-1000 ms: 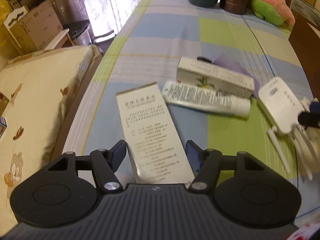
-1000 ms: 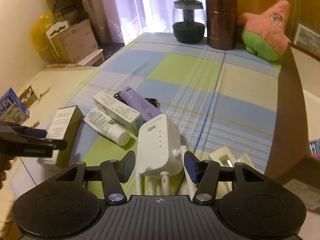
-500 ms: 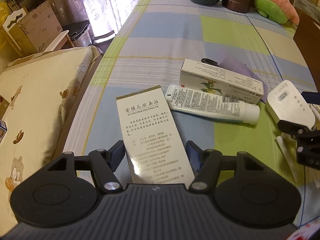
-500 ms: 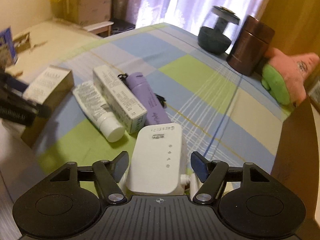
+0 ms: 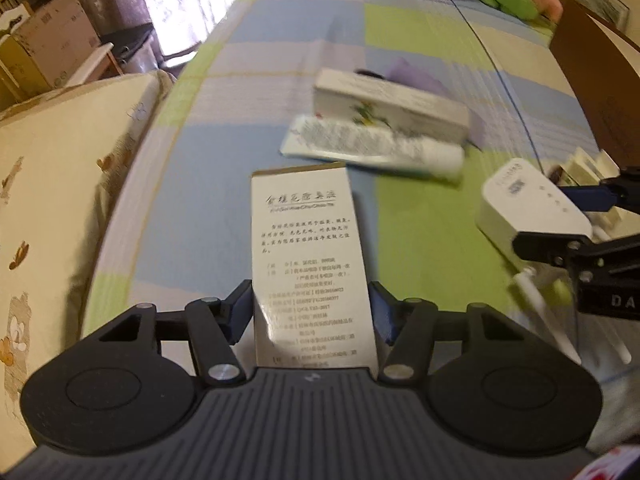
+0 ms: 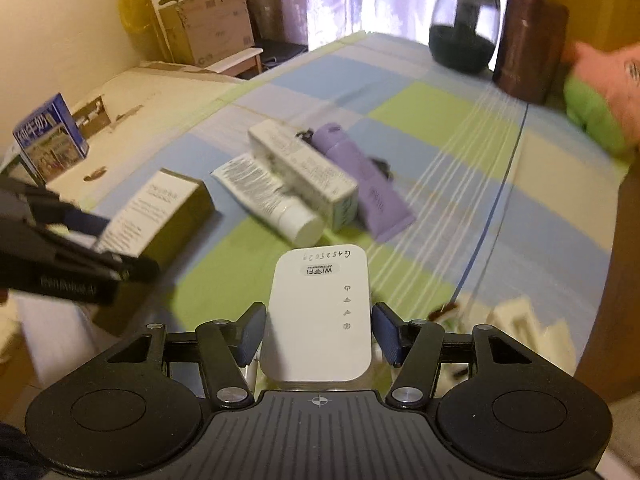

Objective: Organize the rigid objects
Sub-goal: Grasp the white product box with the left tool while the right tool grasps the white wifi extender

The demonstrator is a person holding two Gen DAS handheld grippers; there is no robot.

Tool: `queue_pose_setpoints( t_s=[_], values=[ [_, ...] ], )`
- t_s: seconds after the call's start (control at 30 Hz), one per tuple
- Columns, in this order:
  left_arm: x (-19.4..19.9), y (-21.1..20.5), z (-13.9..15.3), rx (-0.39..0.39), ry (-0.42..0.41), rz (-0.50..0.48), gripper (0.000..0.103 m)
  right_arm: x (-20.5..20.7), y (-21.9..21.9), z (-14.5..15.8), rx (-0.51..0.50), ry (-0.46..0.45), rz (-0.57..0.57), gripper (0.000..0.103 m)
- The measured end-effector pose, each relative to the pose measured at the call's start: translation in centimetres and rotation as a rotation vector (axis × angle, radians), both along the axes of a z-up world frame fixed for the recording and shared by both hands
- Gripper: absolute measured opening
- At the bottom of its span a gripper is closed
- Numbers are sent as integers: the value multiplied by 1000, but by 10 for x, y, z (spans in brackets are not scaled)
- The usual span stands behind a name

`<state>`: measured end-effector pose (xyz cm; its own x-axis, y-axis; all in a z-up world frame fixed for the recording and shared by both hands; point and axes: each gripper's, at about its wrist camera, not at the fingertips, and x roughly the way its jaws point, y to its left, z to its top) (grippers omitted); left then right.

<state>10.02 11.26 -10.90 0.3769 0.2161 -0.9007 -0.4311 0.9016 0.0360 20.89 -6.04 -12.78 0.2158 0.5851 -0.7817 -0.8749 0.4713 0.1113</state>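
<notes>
My left claw (image 5: 311, 312): jaws closing on white printed carton (image 5: 308, 256), pads at its sides, contact uncertain. Carton flat on checked tabletop (image 5: 280, 40), long axis pointing away from me.

My right claw (image 6: 319, 334): jaws closing around white WiFi repeater (image 6: 320, 316), small gaps both sides. Repeater long axis runs away from me, label end far.
</notes>
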Motion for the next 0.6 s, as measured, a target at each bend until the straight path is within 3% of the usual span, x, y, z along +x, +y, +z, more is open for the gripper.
queue_pose_setpoints(
  t_s=[0.27,0.6],
  values=[
    [10,1,-7,-1,18,-2,56,-4,7,-5,-50,-21,-34,55],
    [12,0,-10,15,22,-12,56,-3,3,-6,-38,-12,-46,53]
  ],
)
